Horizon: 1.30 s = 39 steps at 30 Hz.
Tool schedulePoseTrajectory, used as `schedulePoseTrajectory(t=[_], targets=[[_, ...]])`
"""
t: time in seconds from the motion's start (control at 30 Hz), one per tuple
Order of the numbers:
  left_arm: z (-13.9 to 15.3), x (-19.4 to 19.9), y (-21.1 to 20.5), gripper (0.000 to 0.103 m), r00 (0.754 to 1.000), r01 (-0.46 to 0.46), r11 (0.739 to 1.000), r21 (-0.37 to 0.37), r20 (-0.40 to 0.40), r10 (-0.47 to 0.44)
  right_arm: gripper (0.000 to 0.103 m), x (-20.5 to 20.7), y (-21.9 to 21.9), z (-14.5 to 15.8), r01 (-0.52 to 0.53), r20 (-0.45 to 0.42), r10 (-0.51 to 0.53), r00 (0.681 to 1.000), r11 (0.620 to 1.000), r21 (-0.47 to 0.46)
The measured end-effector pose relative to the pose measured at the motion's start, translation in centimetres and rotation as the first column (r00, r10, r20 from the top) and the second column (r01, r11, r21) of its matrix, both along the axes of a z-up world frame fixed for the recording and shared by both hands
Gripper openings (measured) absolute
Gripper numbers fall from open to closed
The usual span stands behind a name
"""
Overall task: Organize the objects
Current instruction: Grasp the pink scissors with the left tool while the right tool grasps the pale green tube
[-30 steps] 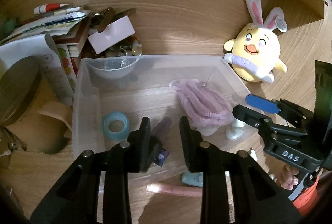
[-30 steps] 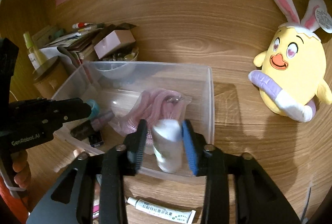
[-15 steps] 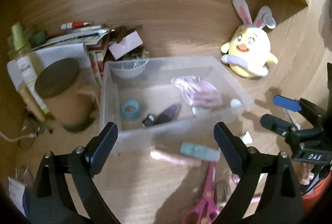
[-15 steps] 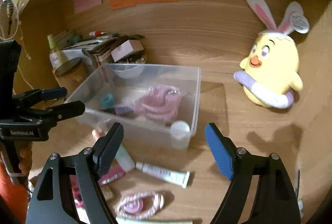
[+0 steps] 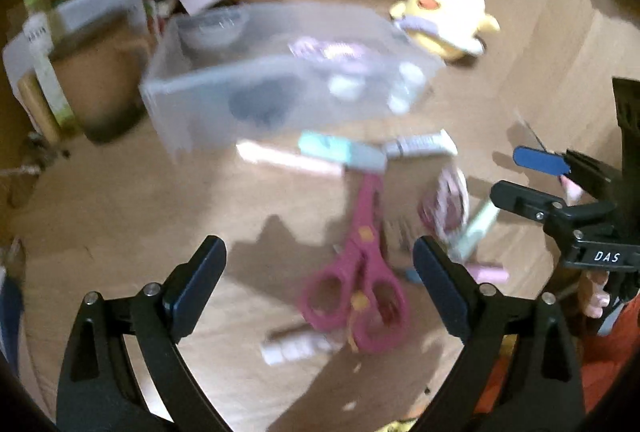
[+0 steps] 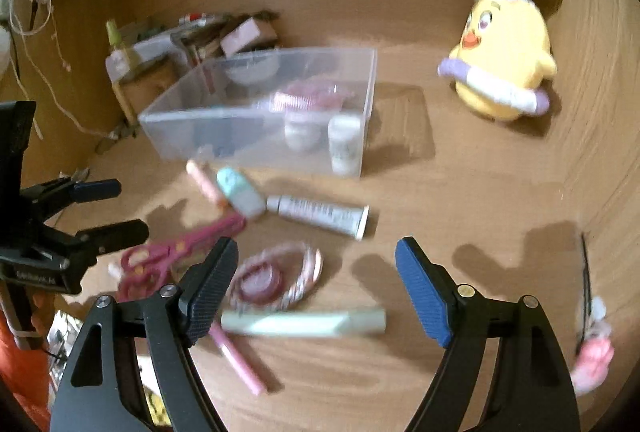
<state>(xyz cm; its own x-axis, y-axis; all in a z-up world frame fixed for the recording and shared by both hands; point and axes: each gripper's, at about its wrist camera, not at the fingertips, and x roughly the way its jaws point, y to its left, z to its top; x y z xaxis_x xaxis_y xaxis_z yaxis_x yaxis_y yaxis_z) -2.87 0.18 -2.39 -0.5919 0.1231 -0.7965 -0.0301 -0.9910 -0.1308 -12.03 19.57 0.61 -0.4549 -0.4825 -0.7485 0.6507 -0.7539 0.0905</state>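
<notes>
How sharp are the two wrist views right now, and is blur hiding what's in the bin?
Left wrist view: heavy motion smear; clear bin contents are just blobs, pink scissors soft. Right wrist view: milder blur; white bottle readable in the bin, tube label not.

We see our left gripper (image 5: 318,274) spread wide, empty | pink plastic scissors (image 5: 360,284) between its fingers on the wooden desk (image 5: 120,216) | clear plastic bin (image 5: 280,80) at 12 o'clock | yellow plush chick (image 5: 444,16) at 1 | right gripper (image 5: 516,172) at 3, jaws apart | view blurred
</notes>
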Motion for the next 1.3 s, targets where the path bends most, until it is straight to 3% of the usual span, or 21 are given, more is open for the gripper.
schedulePoseTrajectory(t=[0.2,0.37,0.43,0.57,0.67,0.77,0.97,1.17,1.3], targets=[[-2.0,0.7,1.4,0.095,0.998,0.043,0.999,0.004,0.036,-0.043,0.079,1.7,0.9,-1.9,-0.014,0.047,0.011,0.999,0.998,0.069],[-2.4,0.6,2.0,0.095,0.999,0.032,0.999,-0.037,0.019,-0.032,0.079,1.1,0.7,-3.4,0.020,0.159,-0.025,0.987,0.999,0.032],[-2.2,0.9,2.0,0.094,1.000,0.029,0.999,-0.042,-0.006,-0.030,0.081,1.0,0.5,-3.4,0.041,0.159,-0.043,0.986,0.999,0.015],[-1.7,1.3,1.6,0.061,0.999,0.027,0.997,-0.078,-0.033,-0.029,0.081,0.7,-0.5,-3.4,0.057,0.152,-0.057,0.987,0.998,0.004],[-1.6,1.4,0.7,0.060,0.999,-0.004,0.997,-0.082,-0.041,0.001,0.080,0.6,-1.3,-3.6,0.045,0.096,-0.048,0.994,0.999,0.030],[-1.5,1.7,-0.5,0.060,0.998,-0.041,0.996,-0.083,-0.040,0.038,0.067,0.4,-1.8,-3.7,0.043,0.052,-0.046,0.998,0.998,0.050],[-1.5,2.0,-3.1,0.060,0.994,-0.108,0.992,-0.067,-0.020,0.107,0.046,-0.8,-1.1,-3.7,0.050,0.052,-0.053,0.997,0.998,0.047],[-1.6,2.6,-4.2,0.061,0.993,-0.112,0.991,-0.072,0.012,0.113,0.036,-1.9,-0.2,-3.7,0.063,0.024,-0.065,0.998,0.995,0.074],[-0.7,2.5,-4.3,0.063,0.997,-0.083,0.993,-0.082,-0.011,0.083,0.032,-2.3,0.2,-3.8,0.060,0.009,-0.061,0.998,0.994,0.089]])
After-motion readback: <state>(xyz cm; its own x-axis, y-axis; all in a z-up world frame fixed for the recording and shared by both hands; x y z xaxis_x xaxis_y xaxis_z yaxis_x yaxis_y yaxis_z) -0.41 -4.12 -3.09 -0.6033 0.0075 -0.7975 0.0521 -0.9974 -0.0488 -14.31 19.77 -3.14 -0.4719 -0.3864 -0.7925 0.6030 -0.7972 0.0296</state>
